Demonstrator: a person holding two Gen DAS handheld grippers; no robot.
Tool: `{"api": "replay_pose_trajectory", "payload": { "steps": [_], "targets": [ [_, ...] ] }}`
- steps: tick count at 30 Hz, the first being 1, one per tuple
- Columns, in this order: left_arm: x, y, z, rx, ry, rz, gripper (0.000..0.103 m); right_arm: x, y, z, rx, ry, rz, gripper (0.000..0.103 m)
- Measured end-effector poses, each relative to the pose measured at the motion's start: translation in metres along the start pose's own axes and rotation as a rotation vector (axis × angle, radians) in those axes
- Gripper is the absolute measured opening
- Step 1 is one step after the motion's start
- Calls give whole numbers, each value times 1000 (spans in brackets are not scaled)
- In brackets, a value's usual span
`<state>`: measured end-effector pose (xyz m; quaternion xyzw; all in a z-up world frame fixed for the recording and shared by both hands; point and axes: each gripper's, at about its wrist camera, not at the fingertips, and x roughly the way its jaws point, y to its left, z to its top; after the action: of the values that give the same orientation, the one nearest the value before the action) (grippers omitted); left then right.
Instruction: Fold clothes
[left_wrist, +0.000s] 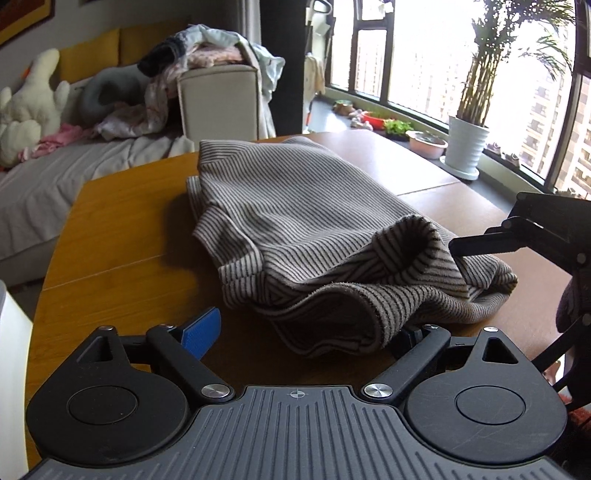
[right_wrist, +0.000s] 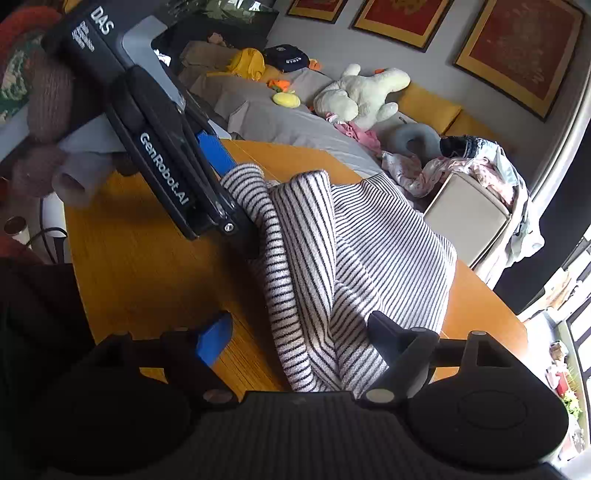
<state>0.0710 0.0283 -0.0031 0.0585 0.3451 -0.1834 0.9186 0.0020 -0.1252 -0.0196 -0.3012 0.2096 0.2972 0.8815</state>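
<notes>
Both claws are at the near end of the striped top (left_wrist: 295, 206) right now. It's lying in a loose bundle on the wooden table (left_wrist: 122, 236), partly folded over itself, with a rumpled open hem facing my left cam.

Left claw (left_wrist: 306, 328): released, jaws spread wide. The blue pad (left_wrist: 201, 330) on one side sits on bare table just beside the cloth; the other finger is tucked under the drooping hem, so I only see its base. The hem lies in the gap between them, but nothing is pinching it.

Right claw (right_wrist: 301, 336): also released, jaws wide. Its blue pad (right_wrist: 214, 338) is over bare wood next to the top, and the black finger (right_wrist: 388, 332) rests on top of the stripes. A fold of the top runs between the two, not squeezed as far as I can see.

From the right cam the left rig comes in from the upper left, nose down against the far edge of the bundle, with a gloved hand (right_wrist: 51, 99) on its handle.

Background stuff: a sofa (left_wrist: 44, 192) behind the table with a white plush (right_wrist: 364, 94) and a pile of laundry (left_wrist: 207, 51), plus a potted plant (left_wrist: 467, 144) on the window ledge.
</notes>
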Motion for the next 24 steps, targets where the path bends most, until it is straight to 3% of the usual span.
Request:
{"api": "replay_pose_trajectory", "payload": {
  "steps": [4,6,7,8,19,24],
  "targets": [
    [0,1,0,-13,5,-5,95,7,-1,0,6,-9,-37,82],
    [0,2,0,-21,7,-8,95,9,-2,1,5,-5,-48,73],
    [1,2,0,-25,8,-10,95,10,-1,1,2,-1,-52,61],
    [1,2,0,-28,8,-11,95,10,-1,0,-4,0,-54,57],
    [1,3,-1,-45,12,-20,95,10,4,2,-28,-14,-66,53],
    [-1,4,-1,-49,11,-23,95,11,-6,6,29,-12,-34,41]
  ]
}}
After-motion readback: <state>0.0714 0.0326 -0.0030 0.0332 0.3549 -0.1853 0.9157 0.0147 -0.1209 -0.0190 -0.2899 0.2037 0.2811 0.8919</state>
